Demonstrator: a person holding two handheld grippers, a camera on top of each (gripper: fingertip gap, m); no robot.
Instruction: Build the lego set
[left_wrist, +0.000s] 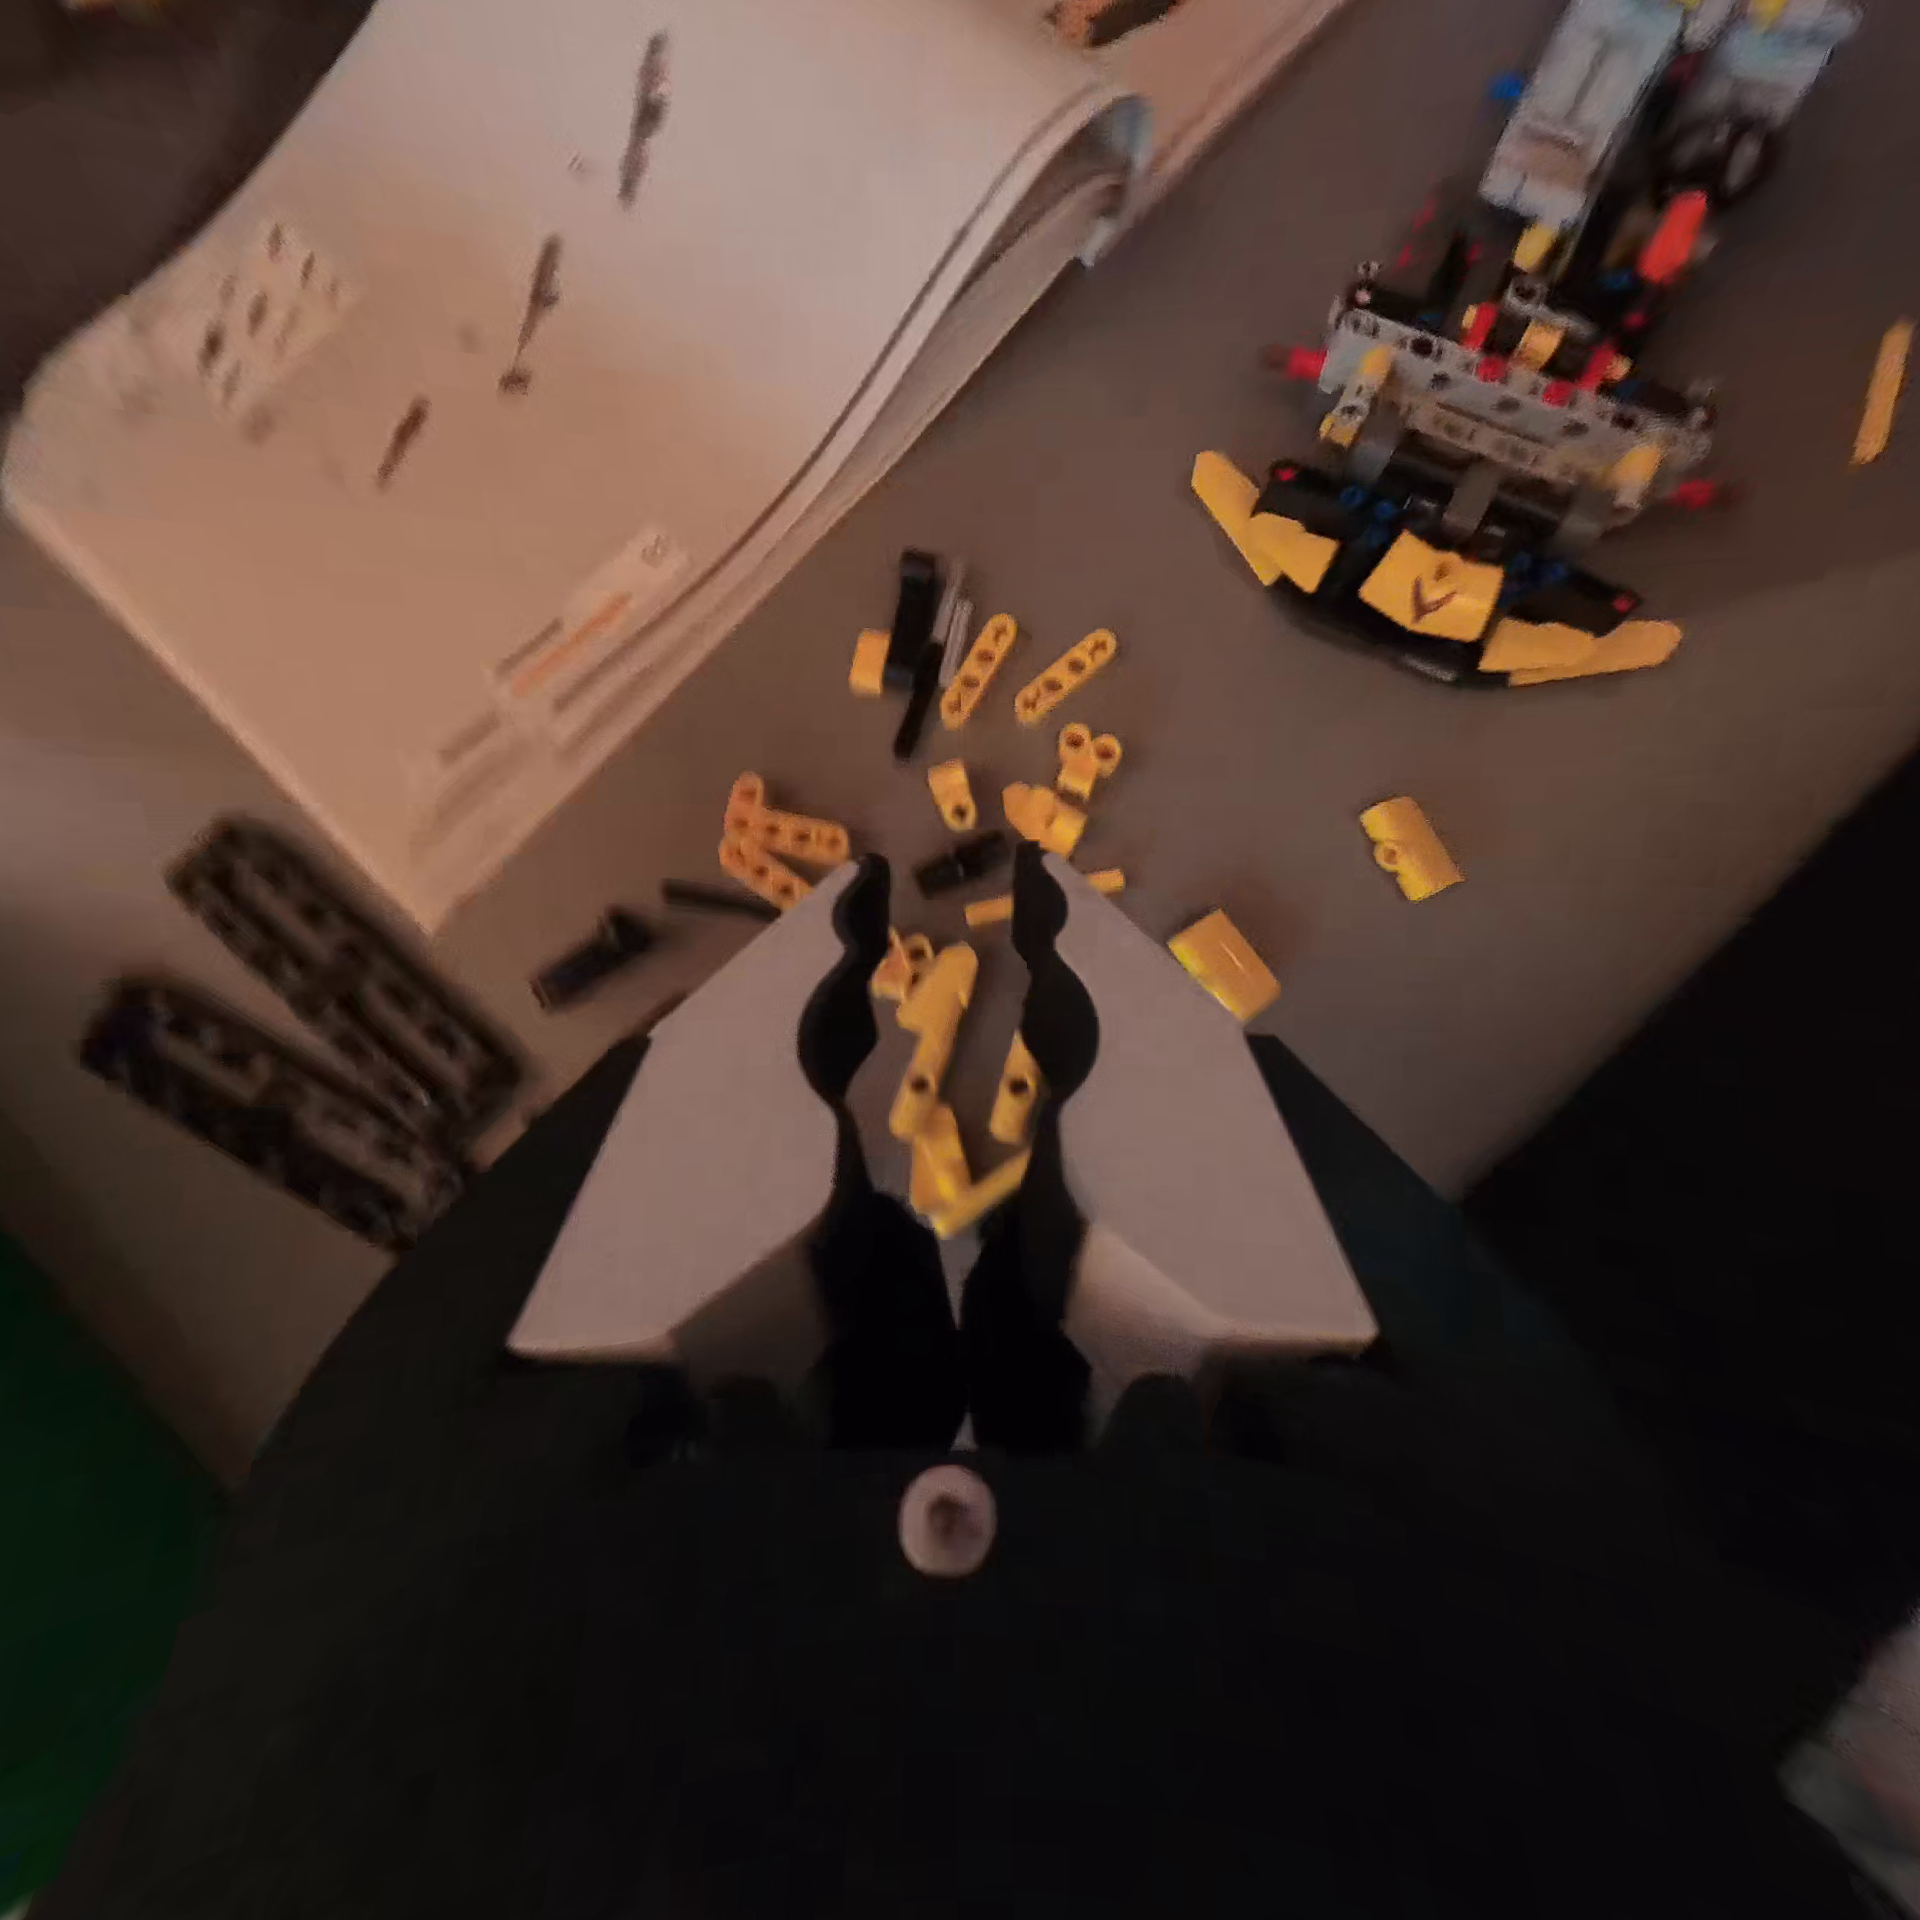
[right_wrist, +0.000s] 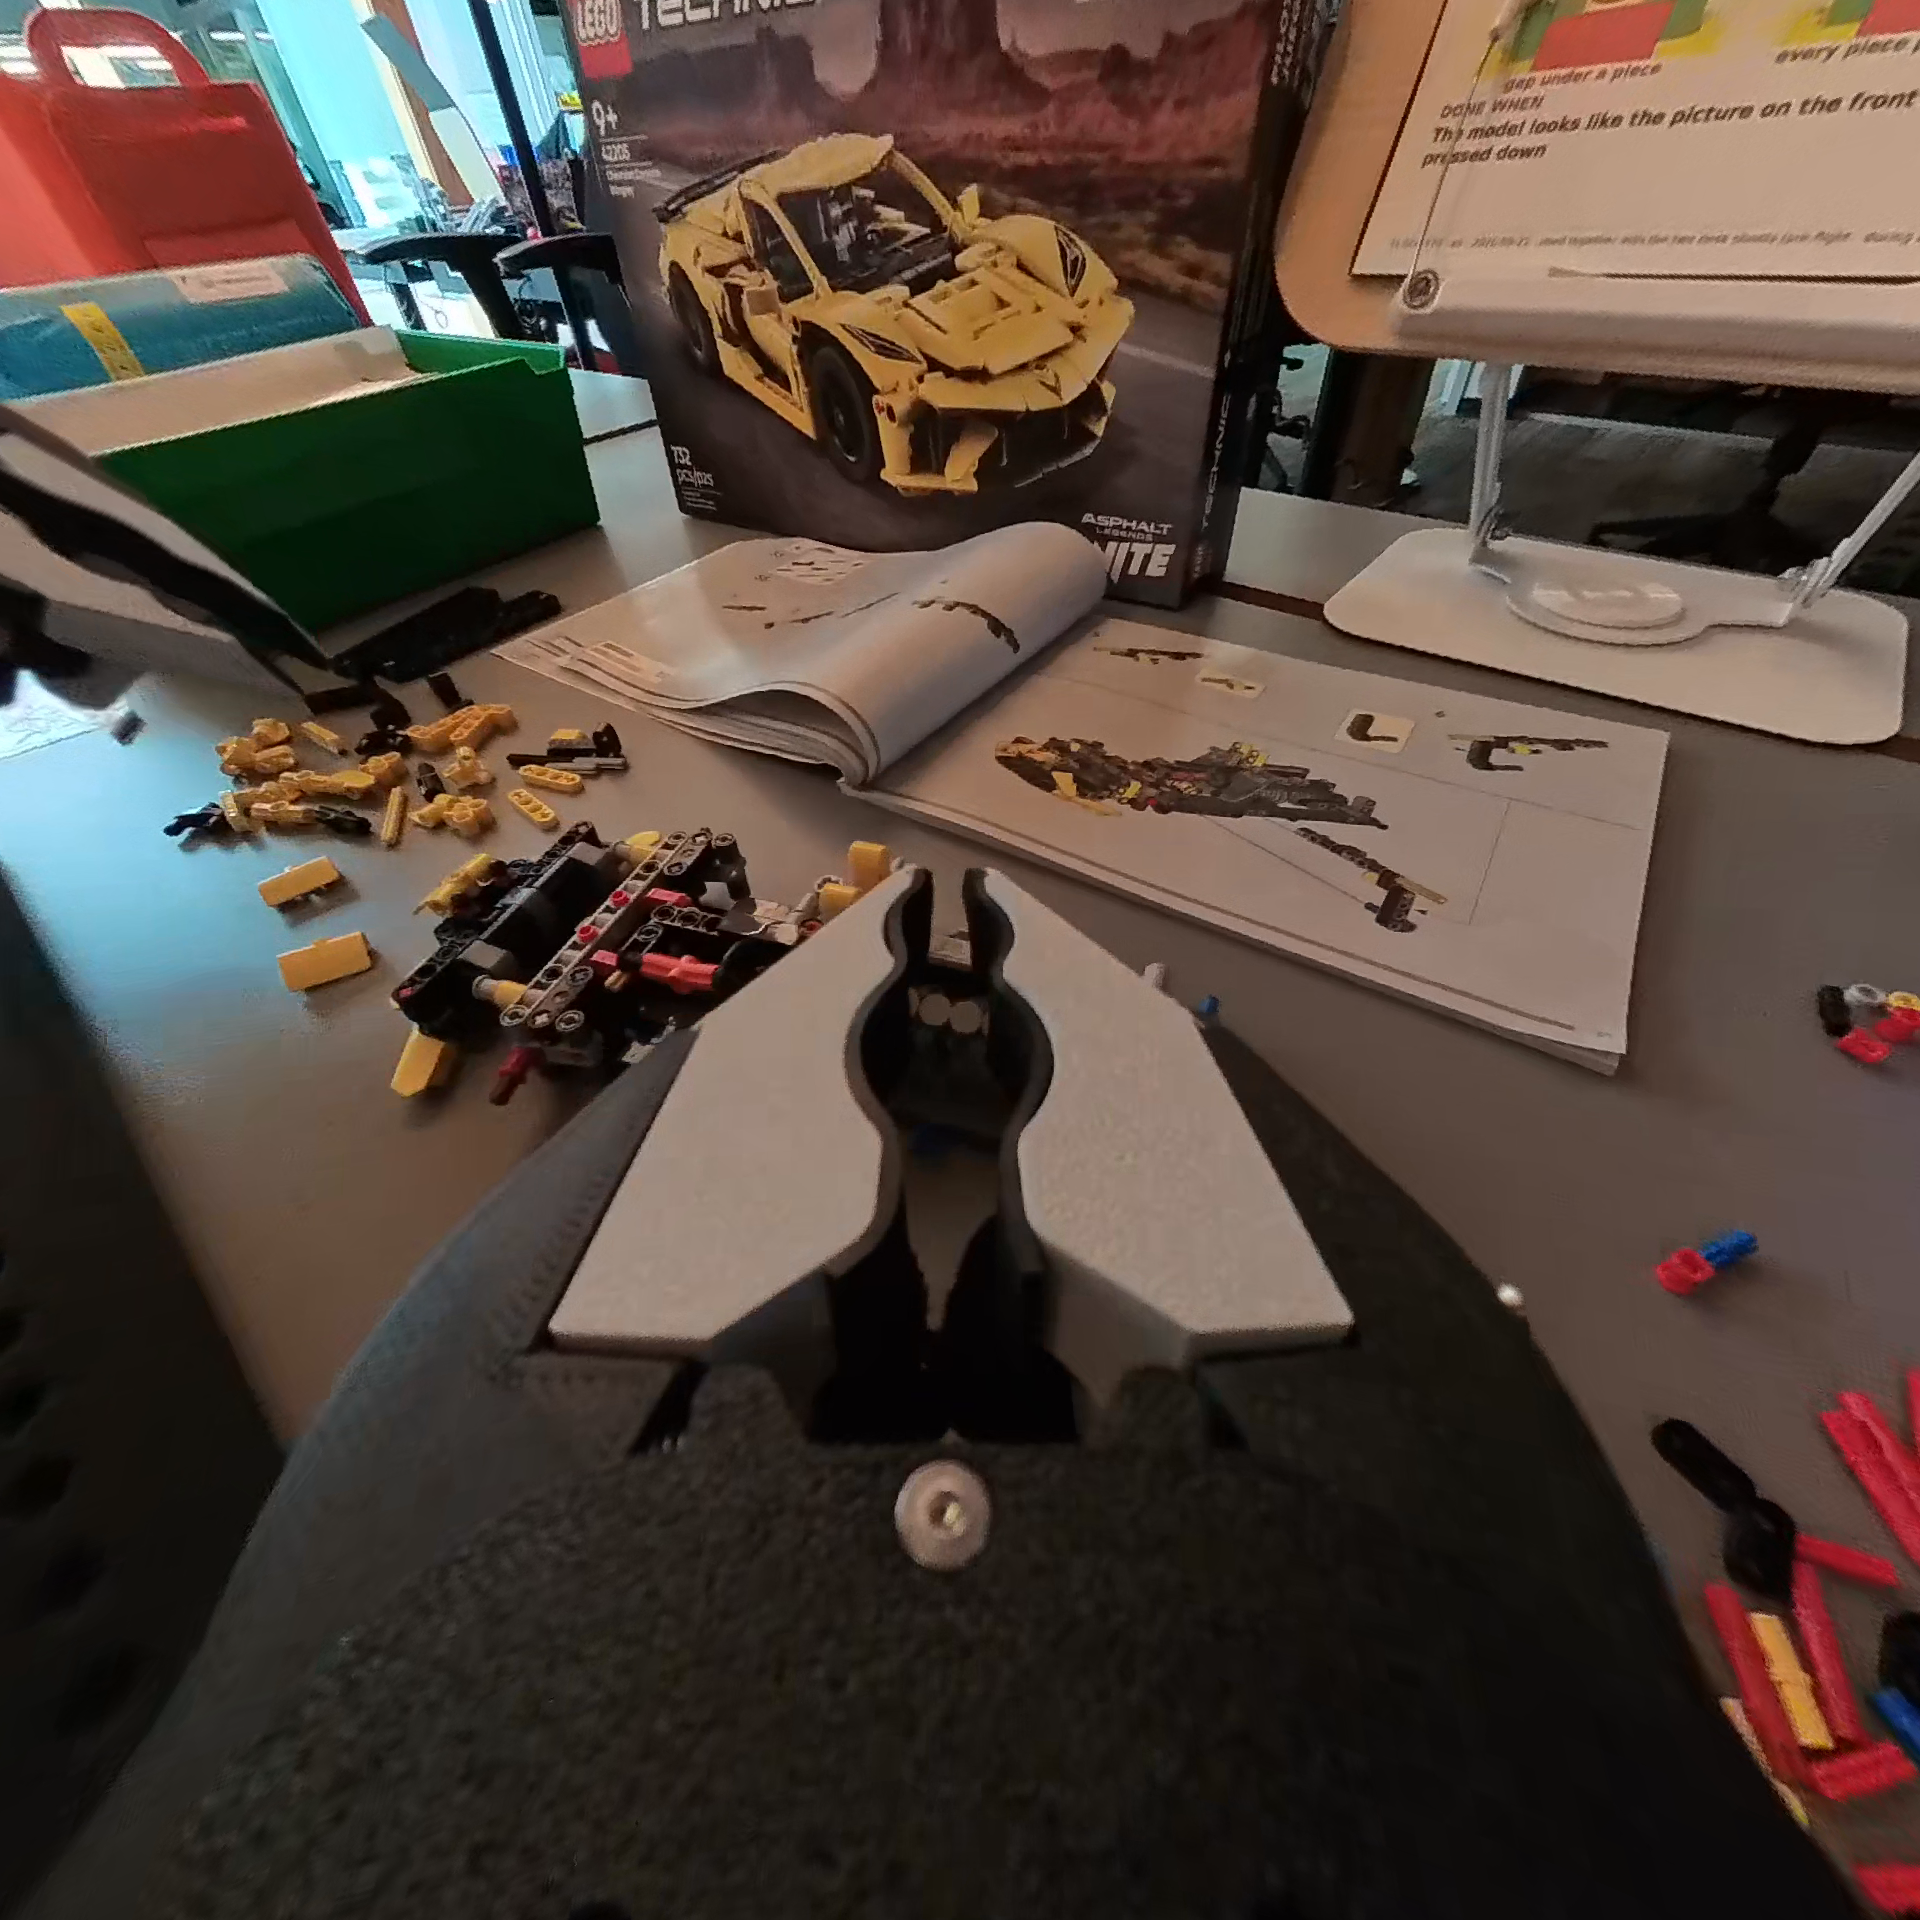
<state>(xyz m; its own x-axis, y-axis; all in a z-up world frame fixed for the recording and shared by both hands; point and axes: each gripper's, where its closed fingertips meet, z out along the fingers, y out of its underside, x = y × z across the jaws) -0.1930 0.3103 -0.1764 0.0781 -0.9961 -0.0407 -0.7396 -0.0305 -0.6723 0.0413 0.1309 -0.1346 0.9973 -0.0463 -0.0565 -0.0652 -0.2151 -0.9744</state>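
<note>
Left view is blurred; left gripper (left_wrist: 948, 857) released above yellow pieces (left_wrist: 940, 1049); right gripper (right_wrist: 948, 883) clenched on half-hidden car model (right_wrist: 592, 935)

- Left gripper (left_wrist: 948, 868) hangs open over loose yellow pieces (left_wrist: 940, 1060).
- Instruction booklet (left_wrist: 499, 343) lies beyond the pile, to its left.
- Half-built car chassis (left_wrist: 1455, 499) sits right of the booklet.

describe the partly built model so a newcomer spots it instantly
Start at the open instruction booklet lying before the set's box. Left of its pages, beside the scattered yellow pieces, sits the partly built model: the only joined assembly, black and grey beams with red pins.
</note>
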